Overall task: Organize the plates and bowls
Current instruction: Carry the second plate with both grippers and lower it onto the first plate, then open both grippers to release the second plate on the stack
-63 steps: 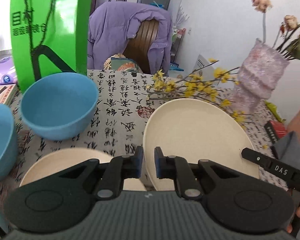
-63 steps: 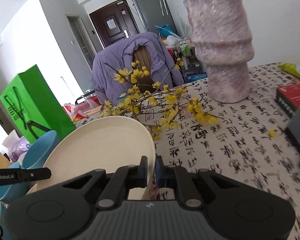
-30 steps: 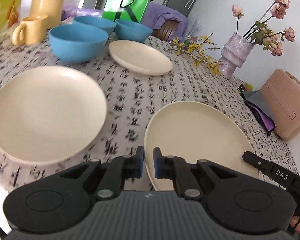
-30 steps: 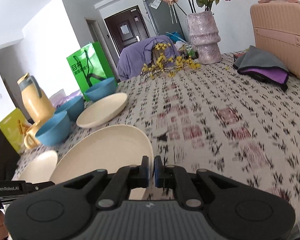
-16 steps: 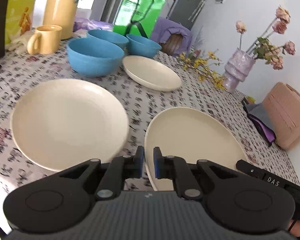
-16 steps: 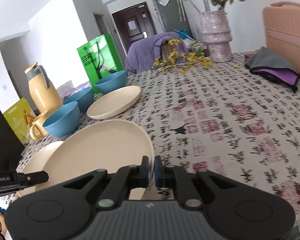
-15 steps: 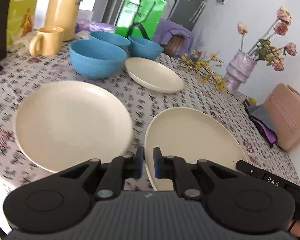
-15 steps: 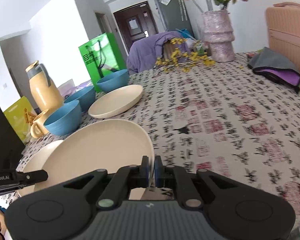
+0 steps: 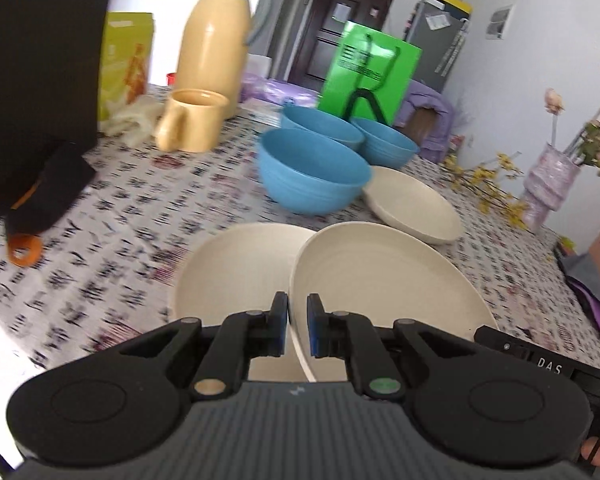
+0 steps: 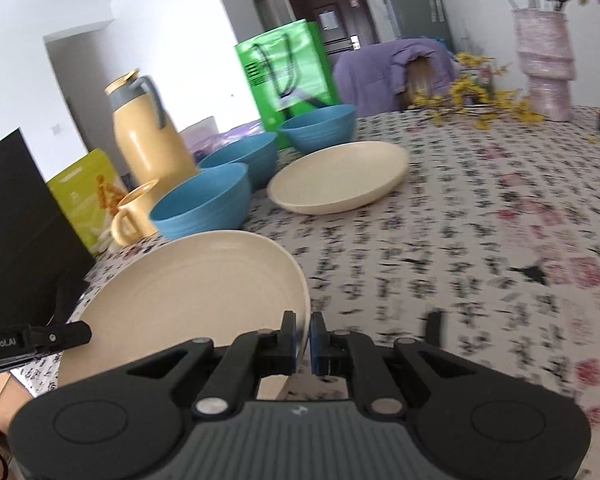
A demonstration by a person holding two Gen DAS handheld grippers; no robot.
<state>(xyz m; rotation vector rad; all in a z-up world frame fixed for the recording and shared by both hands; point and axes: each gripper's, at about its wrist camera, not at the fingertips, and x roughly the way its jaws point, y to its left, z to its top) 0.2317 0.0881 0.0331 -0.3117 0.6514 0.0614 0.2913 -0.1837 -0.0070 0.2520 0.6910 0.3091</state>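
While both tongs (image 9: 298,330) pinch its rim, plate (image 9: 380,280) lies between.

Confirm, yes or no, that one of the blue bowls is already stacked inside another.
No. In the left wrist view all three blue bowls sit separately on the tablecloth, side by side, none nested.

A lived-in home dining area; a table under a calligraphy-print tablecloth (image 9: 112,216) holds a yellow thermos jug (image 9: 216,36), a matching mug (image 9: 190,124) and a vase (image 10: 544,64) of flowers; a fridge (image 10: 412,4) stands beside a dark entrance door (image 9: 336,20).
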